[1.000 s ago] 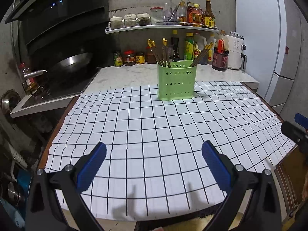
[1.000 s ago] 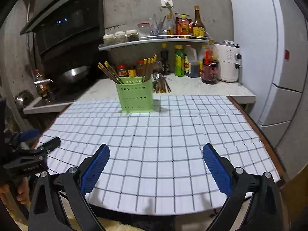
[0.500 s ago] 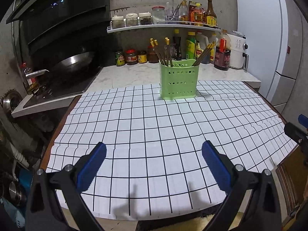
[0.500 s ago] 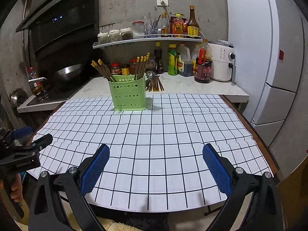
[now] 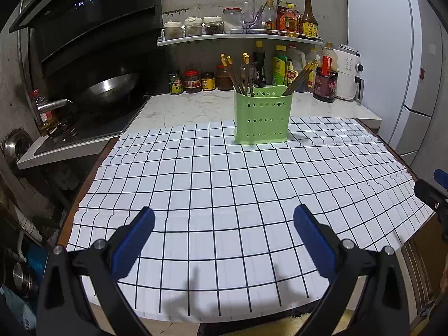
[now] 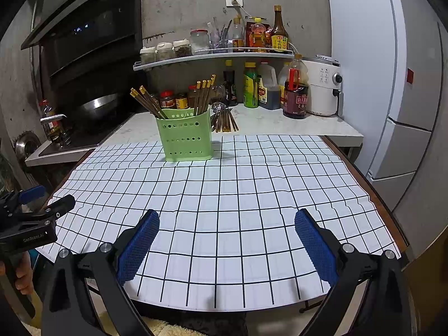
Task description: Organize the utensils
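Holder: a pale green plastic caddy [image 5: 261, 114] with rounded corners and rows of round holes, standing upright at the far edge of the gridded sheet.
Chopsticks: dark slim sticks with gold-coloured tips [image 6: 203, 95] lean out of the caddy in separate bunches, some to each side; another bundle [image 6: 226, 119] lies flat on the stone just behind and right of it, beside a metal spoon.
Left gripper: [image 5: 224, 233] black frame, ribbed blue pads, fingers spread wide with nothing between them, low over the near edge of the sheet.
Right gripper: [image 6: 226, 236] same build, knobbly blue pads, also spread wide and empty.
Change: both views now sit a little nearer the caddy than a second ago; nothing in it has shifted.
Counter: white sheet [image 5: 240, 190] ruled in black squares, slightly rippled, over a brown top.
Room: raw concrete wall, curved shelf [image 6: 212, 56] of jars and sauce bottles, steel wok [image 5: 109, 86] on a dark hob to the left, white fridge [image 6: 392, 84] to the right.
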